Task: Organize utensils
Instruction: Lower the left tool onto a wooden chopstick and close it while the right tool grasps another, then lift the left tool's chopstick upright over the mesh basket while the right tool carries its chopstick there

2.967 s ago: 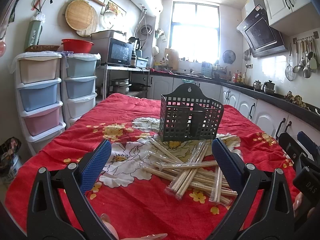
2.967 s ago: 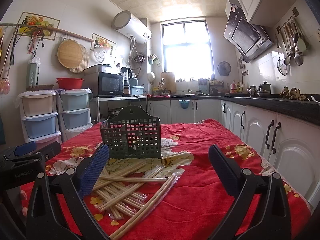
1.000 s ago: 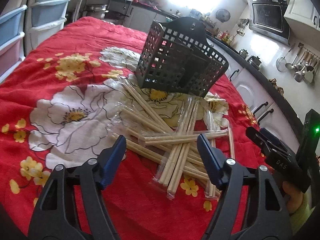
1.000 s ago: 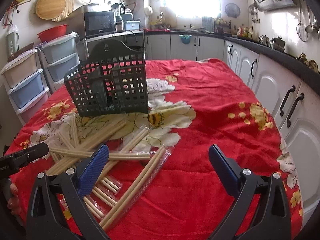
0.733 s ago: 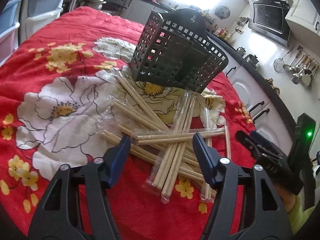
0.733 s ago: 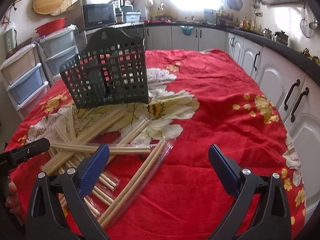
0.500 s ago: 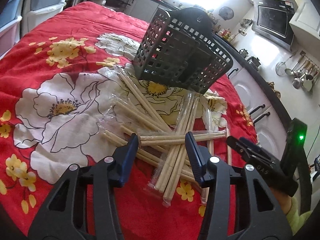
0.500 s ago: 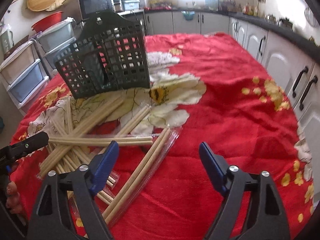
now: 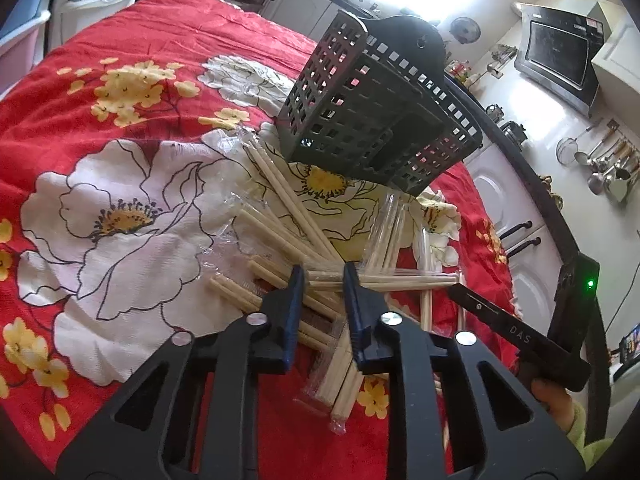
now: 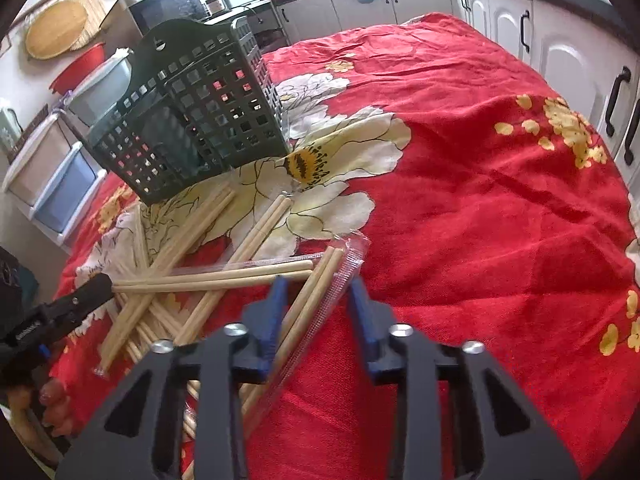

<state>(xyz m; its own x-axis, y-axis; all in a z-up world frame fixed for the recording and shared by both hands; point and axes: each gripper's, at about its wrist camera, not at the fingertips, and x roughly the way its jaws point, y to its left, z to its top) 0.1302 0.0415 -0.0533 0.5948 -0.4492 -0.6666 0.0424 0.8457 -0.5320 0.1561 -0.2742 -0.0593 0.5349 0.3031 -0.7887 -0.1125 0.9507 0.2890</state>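
Observation:
Several bamboo chopstick pairs in clear wrappers (image 9: 288,216) (image 10: 180,240) lie criss-crossed on the red flowered tablecloth (image 9: 132,92) (image 10: 480,200). Just behind the pile stands a dark perforated utensil holder (image 9: 372,120) (image 10: 192,120). My left gripper (image 9: 323,280) (image 10: 100,282) hovers low over the pile. Its jaws are closing, with the end of a crosswise pair (image 9: 384,278) (image 10: 212,276) in the narrow gap. My right gripper (image 10: 317,292) (image 9: 454,290) is closing too. A slanted wrapped pair (image 10: 312,292) lies between its fingers, and the pads are not pressing on it.
Plastic drawer units (image 10: 60,184) stand off the table's left side. White kitchen cabinets (image 10: 580,60) (image 9: 516,240) run along the right. Ladles (image 9: 608,168) hang on the wall. Bare red cloth spreads to the right of the pile.
Both grippers' jaws have narrowed from wide open to small gaps. Both have dropped lower and closer onto the chopstick pile, tilting further down.

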